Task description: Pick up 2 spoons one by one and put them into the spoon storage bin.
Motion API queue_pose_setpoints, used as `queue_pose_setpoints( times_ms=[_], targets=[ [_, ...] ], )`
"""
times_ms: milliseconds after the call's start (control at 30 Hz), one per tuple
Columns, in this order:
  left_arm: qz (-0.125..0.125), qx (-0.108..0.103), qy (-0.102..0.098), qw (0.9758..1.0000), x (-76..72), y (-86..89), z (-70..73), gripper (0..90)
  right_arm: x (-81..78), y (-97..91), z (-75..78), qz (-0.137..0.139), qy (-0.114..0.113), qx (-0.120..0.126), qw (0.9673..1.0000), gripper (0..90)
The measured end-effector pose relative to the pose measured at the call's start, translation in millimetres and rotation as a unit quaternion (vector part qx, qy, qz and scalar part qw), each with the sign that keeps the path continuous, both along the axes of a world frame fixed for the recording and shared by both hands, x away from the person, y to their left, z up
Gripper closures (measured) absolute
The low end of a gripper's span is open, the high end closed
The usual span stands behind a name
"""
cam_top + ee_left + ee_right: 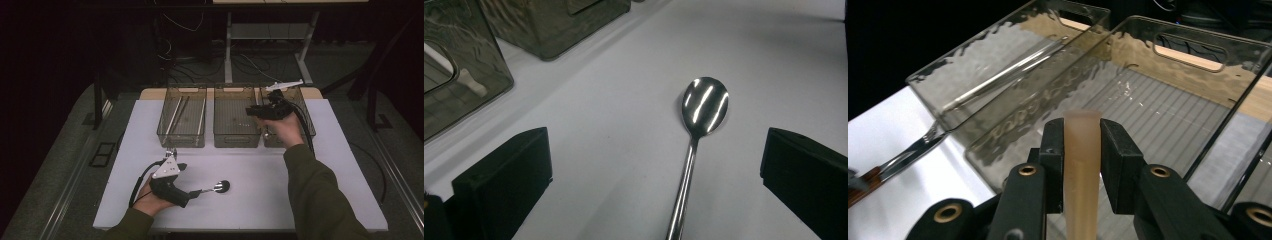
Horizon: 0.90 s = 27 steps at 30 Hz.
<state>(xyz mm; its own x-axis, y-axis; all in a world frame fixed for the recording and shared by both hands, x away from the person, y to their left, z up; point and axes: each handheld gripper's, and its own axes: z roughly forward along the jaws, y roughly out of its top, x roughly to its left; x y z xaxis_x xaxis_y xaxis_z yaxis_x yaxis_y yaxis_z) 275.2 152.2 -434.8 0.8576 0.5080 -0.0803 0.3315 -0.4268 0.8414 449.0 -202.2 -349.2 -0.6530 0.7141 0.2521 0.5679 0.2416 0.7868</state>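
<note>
A metal spoon (pixel 220 186) lies on the white table (pixel 280 200), bowl to the right. In the left gripper view the spoon (pixel 704 105) lies between the wide-apart jaws of my left gripper (pixel 654 150), and neither jaw touches it. A hand holds that left gripper (pixel 194 192) low at the table's front left. My right gripper (pixel 251 111) hovers over the clear bins at the back. The right gripper (pixel 1083 135) is shut on a beige tapered handle (pixel 1082 165), above the floor of the middle bin (pixel 1168 115). The rest of that utensil is hidden.
Three clear bins stand in a row at the back: the left bin (pixel 182 122) holds long thin sticks, then the middle bin (pixel 236 132) and the right bin (pixel 305 127). A fork-like utensil (pixel 918 147) with a brown handle lies by the left bin's corner.
</note>
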Motion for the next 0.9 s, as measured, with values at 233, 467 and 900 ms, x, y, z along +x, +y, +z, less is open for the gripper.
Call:
queue_pose_setpoints(
  times_ms=[233,467,900],
  targets=[
    [-0.005,-0.001,-0.004,1.0,0.0,1.0,1.1,0.0,14.4,8.6,0.9,-0.011,0.006,-0.003,0.9999,73.8],
    [-0.004,-0.003,-0.004,1.0,-0.2,1.2,1.3,0.0,27.9,18.2,-2.7,-0.017,0.013,-0.011,0.9997,73.7],
    [-0.003,-0.009,-0.004,0.9999,-0.4,1.6,1.6,0.0,47.0,44.3,-11.4,-0.019,0.02,-0.032,0.9991,73.6]
  ],
)
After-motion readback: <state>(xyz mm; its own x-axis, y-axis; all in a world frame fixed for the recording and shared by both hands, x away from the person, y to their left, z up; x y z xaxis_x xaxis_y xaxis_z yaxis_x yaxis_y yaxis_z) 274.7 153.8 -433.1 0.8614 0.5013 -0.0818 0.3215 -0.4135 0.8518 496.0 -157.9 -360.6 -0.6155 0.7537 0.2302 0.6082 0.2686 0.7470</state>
